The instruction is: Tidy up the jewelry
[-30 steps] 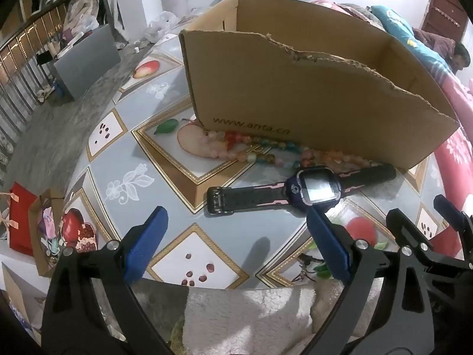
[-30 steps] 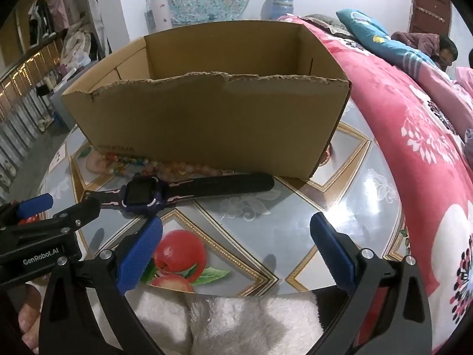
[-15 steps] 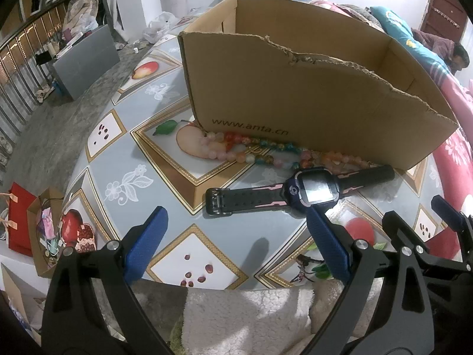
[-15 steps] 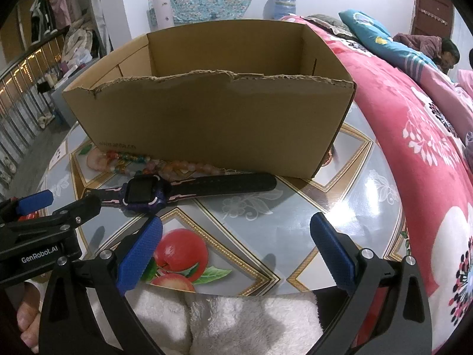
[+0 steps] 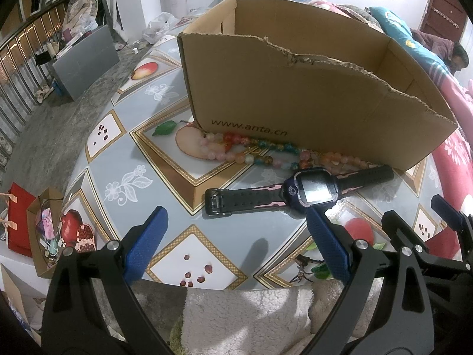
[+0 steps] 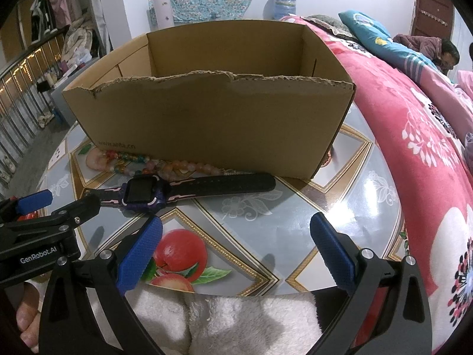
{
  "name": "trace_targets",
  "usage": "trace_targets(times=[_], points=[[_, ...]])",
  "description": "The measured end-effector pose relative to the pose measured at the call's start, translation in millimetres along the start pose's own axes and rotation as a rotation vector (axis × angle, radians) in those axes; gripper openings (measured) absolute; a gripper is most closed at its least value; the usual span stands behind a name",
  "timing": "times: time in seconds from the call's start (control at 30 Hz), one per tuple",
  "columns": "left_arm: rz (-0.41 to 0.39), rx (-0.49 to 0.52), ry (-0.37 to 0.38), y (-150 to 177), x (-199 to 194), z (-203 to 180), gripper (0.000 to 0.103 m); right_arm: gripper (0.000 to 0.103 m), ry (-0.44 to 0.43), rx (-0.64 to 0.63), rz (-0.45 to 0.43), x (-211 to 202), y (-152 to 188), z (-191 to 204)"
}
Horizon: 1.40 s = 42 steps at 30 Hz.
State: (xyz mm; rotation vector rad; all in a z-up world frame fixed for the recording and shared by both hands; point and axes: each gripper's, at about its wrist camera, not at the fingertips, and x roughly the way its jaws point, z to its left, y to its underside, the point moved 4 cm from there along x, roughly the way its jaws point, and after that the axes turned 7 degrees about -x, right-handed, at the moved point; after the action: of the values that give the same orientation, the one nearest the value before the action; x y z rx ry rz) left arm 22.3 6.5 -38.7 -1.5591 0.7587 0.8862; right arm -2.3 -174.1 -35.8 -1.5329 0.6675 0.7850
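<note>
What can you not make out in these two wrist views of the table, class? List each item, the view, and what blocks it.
1. Floor of the torn brown cardboard box: both views, hidden behind its near wall.
2. How many strands the coloured bead string has: both views, too tangled; right view, partly behind the black-and-purple smartwatch.
3. Watch buckle end: right view, covered by the left gripper.
4. Screen content: both views, only glare.

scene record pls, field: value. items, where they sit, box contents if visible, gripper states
surface: table with fruit-print cover
box: open cardboard box, torn front rim, upright; visible part of interior shows nothing, floor hidden
watch: smartwatch flat on the table in front of the box, strap open
beads: bead bracelets on the table along the box's front wall, between box and watch
left gripper: open, empty, just short of the watch
right gripper: open, empty, above the table's near edge
in box so far: nothing seen
</note>
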Motion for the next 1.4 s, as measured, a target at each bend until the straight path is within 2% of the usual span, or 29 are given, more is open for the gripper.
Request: trace_targets(times=[1.4], points=[[-0.005, -0.001, 0.001, -4.8, -1.6, -2.8, 0.091, 0.098, 0.004, -0.003, 0.004, -1.0, 0.6, -2.9]])
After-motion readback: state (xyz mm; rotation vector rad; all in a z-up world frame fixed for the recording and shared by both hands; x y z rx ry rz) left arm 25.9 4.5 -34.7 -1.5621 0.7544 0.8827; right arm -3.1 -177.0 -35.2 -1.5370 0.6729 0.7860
